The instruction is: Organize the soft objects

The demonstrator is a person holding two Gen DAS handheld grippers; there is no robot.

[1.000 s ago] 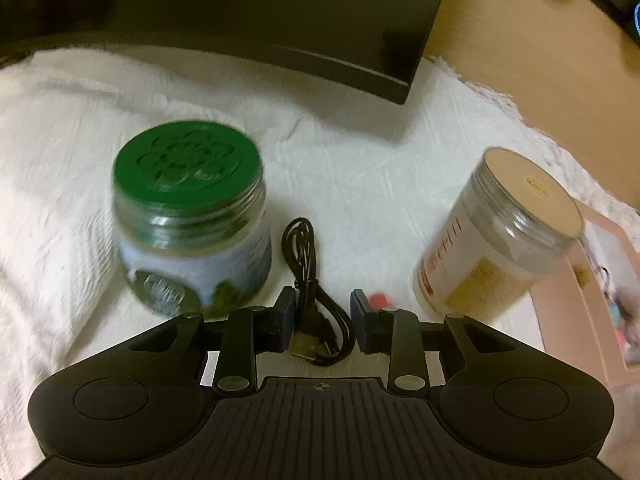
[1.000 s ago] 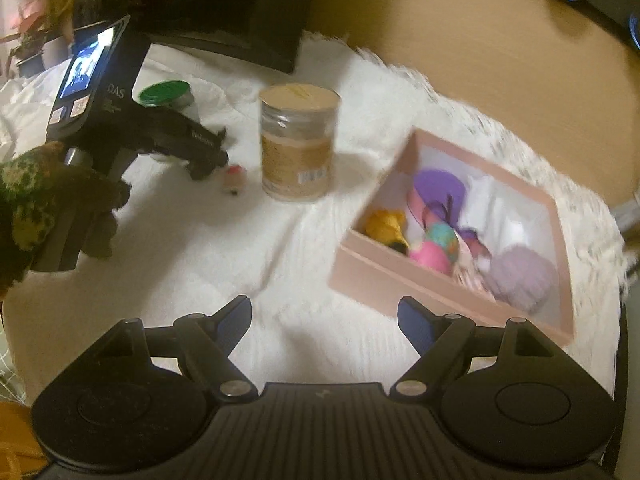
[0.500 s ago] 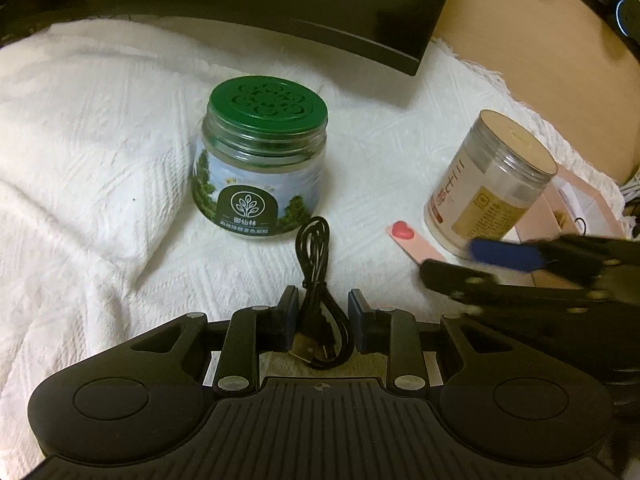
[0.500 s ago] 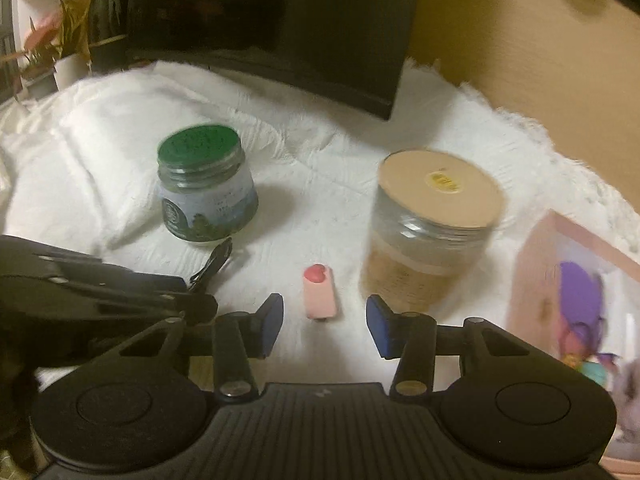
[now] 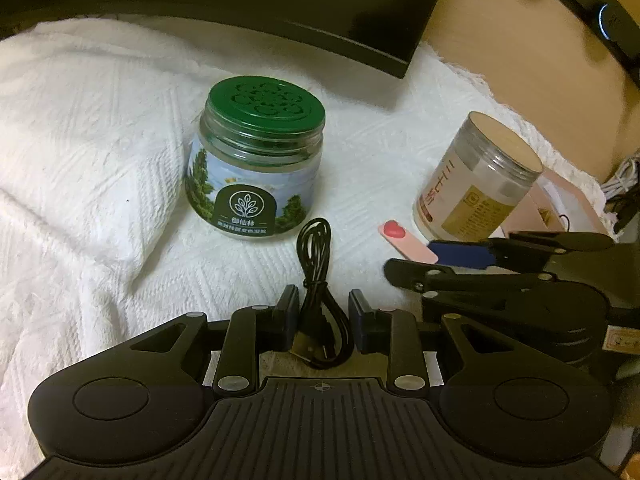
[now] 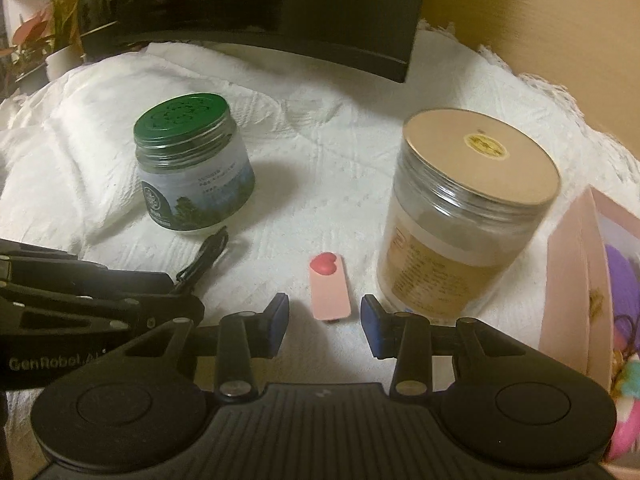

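Observation:
A coiled black USB cable (image 5: 320,280) lies on the white cloth, its plug end between the fingers of my left gripper (image 5: 323,320), which is open around it. A small pink piece with a red heart (image 6: 330,286) lies flat on the cloth just ahead of my right gripper (image 6: 324,320), which is open and empty. The same pink piece (image 5: 406,240) shows in the left wrist view, with the right gripper's blue-padded fingers (image 5: 460,254) beside it. The cable (image 6: 204,258) shows at the left in the right wrist view.
A green-lidded jar (image 5: 256,160) stands behind the cable. A tan-lidded clear jar (image 6: 464,216) stands right of the pink piece. A pink box (image 6: 576,280) with soft colourful things is at the far right. A black monitor base (image 6: 280,40) is at the back.
The right gripper came in from the box side and lowered towards the pink heart piece. The left gripper pulled back slightly from the green jar, the cable still between its fingers.

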